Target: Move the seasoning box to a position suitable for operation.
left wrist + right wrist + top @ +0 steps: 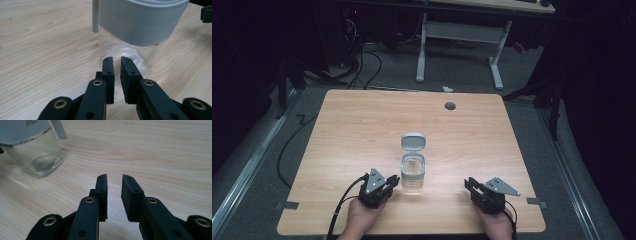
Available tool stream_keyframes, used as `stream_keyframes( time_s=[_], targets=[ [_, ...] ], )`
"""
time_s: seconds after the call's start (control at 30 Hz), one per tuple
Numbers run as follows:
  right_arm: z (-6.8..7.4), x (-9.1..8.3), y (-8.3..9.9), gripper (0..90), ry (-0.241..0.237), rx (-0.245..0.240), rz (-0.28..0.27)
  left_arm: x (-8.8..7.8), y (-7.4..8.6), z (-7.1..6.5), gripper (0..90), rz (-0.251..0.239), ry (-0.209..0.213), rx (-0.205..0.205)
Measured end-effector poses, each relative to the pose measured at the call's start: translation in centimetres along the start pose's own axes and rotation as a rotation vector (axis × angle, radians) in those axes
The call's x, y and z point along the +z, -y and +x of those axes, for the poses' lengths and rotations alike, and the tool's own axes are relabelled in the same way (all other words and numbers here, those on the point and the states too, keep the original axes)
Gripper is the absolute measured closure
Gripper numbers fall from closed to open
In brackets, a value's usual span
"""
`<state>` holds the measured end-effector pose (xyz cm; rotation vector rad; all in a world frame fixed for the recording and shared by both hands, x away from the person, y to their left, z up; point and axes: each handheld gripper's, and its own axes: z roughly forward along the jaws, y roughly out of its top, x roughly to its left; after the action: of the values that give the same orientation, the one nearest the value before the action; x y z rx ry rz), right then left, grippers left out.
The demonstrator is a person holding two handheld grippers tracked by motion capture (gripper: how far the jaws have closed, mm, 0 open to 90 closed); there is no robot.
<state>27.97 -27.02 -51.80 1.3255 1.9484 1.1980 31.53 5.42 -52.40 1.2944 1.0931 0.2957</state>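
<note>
One clear jar [413,172], lid flipped up | bare wooden table [362,130] around

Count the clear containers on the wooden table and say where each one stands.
1. The clear glass container with a grey flip lid stands mid-table on the light wooden table, just beyond the left gripper, lid open and upright.

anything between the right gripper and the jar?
Nothing: in the high view only bare table separates the right gripper from the clear jar. The right gripper view agrees.
</note>
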Motion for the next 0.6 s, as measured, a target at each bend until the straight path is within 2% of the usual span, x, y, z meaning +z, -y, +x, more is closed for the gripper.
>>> stream_keyframes(
  time_s=[0.07, 0.2, 0.37, 0.47, 0.6],
  targets=[
    [0.3, 0.2, -0.3, 76.6, -0.003, -0.005, -0.001, -0.3, 0.0, 0.2, 78.4, -0.002, -0.003, 0.006],
    [0.9, 0.6, -1.1, 80.1, 0.002, -0.007, -0.01, -0.8, 0.1, 0.5, 73.4, -0.009, -0.001, -0.029],
    [1.3, 1.7, -2.3, 80.5, -0.016, -0.013, -0.019, -1.2, 0.7, 0.5, 67.4, 0.009, 0.009, -0.032],
    [1.4, 2.2, -2.5, 80.2, -0.013, -0.028, -0.012, -1.4, 0.7, 0.0, 69.4, 0.018, 0.028, -0.031],
    [1.3, 2.7, -3.3, 80.2, -0.016, -0.023, -0.016, -1.2, 1.1, -0.8, 74.3, 0.035, 0.06, -0.017]
  ],
)
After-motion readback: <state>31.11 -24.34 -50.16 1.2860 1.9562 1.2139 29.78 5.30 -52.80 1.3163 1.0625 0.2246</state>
